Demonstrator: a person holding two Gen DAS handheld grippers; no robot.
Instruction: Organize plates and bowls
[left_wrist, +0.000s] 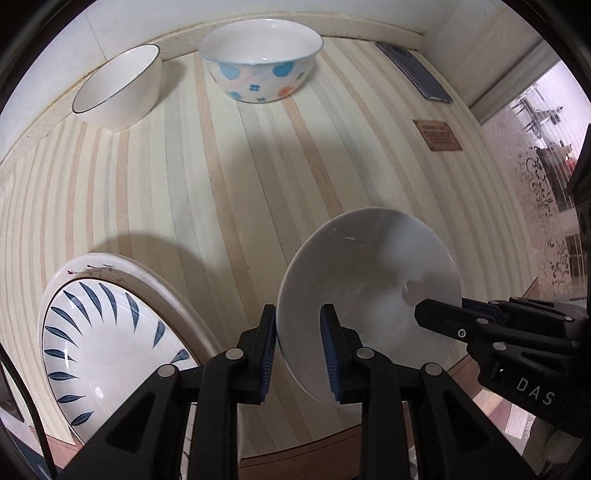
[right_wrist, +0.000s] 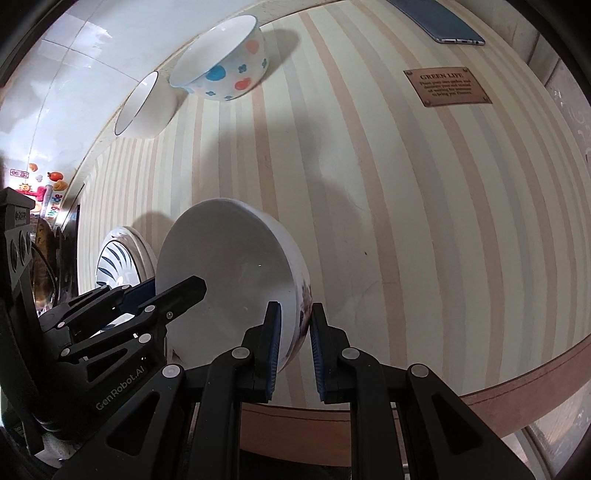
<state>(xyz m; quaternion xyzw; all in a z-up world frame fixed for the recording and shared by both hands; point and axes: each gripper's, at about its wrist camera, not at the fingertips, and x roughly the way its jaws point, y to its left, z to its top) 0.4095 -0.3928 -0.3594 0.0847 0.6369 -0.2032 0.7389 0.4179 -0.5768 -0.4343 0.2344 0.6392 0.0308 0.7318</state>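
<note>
Left gripper (left_wrist: 299, 350) pads clamped on white bowl (left_wrist: 369, 295) near rim, right gripper (right_wrist: 293, 349) straddling opposite rim, outer pad not touching, bowl tilted above striped table (left_wrist: 221, 184), leaf-pattern plate (left_wrist: 110, 332) left, spotted bowl (left_wrist: 262, 62) far back

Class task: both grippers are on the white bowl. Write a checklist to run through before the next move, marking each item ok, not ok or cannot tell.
1. Left gripper astride the white bowl rim: ok.
2. Right gripper astride the opposite rim: ok.
3. Both pads pressing firmly: cannot tell.
4. Bowl clear of the leaf-pattern plate: ok.
5. Striped tablecloth ahead free up to the spotted bowl: ok.
6. Phone out of the path: ok.
</note>
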